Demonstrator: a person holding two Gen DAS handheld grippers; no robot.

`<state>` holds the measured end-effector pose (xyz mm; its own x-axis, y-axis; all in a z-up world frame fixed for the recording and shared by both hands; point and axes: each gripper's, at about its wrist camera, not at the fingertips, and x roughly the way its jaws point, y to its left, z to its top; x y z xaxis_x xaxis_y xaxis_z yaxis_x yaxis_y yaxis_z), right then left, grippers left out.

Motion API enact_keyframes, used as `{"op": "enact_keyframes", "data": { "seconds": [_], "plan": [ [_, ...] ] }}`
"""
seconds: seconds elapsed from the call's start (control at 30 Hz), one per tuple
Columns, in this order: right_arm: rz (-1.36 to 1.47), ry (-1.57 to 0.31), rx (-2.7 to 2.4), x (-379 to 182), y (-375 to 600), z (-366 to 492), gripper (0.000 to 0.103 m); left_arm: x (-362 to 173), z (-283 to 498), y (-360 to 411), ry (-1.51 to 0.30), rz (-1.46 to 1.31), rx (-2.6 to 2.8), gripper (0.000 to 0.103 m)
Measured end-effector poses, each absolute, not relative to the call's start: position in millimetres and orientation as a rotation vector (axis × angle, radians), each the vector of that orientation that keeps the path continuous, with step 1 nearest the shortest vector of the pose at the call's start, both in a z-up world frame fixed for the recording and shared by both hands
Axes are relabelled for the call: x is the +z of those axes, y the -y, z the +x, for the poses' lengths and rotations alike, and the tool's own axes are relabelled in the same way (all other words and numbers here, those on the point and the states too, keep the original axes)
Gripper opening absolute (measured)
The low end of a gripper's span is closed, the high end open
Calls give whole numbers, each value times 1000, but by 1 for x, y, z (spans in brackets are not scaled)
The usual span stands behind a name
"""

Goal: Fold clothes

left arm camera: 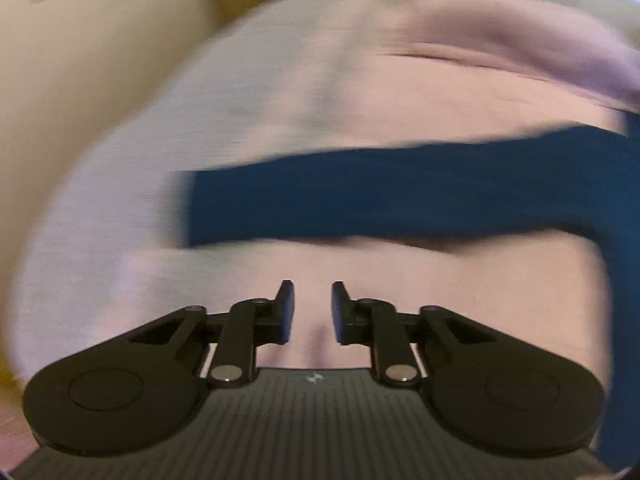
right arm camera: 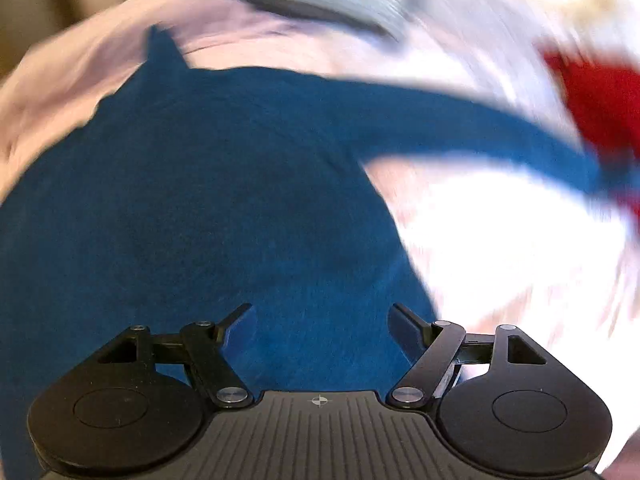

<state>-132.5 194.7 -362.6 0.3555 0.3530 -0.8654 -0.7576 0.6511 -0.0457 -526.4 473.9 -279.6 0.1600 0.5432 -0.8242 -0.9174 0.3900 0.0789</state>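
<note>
Blue garment (left arm camera: 400,200) stretches as a blurred band across the pale pink sheet (left arm camera: 320,92) ahead of your left tongs (left arm camera: 313,310); their jaws stand a narrow gap apart with nothing between them, only sheet beneath. From your right wrist, the blue cloth fills the left and centre, a sleeve trailing right toward a red cloth (right arm camera: 600,100). Your right tongs (right arm camera: 320,328) are spread wide over the blue fabric, gripping nothing.

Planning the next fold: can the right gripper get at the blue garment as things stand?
Probably yes: the right gripper is open just above the blue garment, with nothing between them.
</note>
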Motion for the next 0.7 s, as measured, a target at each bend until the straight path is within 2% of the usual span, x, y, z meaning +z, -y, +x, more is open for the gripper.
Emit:
{"op": "enact_keyframes", "data": {
  "seconds": [0.1, 0.17, 0.27, 0.4, 0.6, 0.67, 0.7],
  "plan": [
    [-596, -820, 891, -366, -215, -149, 76, -290, -460, -424, -828, -512, 854, 14],
    [-614, -827, 956, -374, -215, -151, 76, -301, -421, -395, -805, -519, 725, 14],
    [-676, -862, 983, -392, -201, -152, 76, -324, -393, -358, -862, -497, 655, 14],
    [-638, -970, 958, -404, -115, -148, 76, -346, -430, -311, -943, -467, 697, 13],
    [-566, -1148, 928, -398, 4, -151, 76, -321, -503, -245, -962, -566, 824, 9],
    [-457, -1219, 933, -388, 23, -135, 76, -308, -516, -231, -936, -638, 866, 10],
    [-404, -1218, 949, -380, 28, -127, 76, -302, -523, -224, -922, -674, 887, 15]
  ]
}}
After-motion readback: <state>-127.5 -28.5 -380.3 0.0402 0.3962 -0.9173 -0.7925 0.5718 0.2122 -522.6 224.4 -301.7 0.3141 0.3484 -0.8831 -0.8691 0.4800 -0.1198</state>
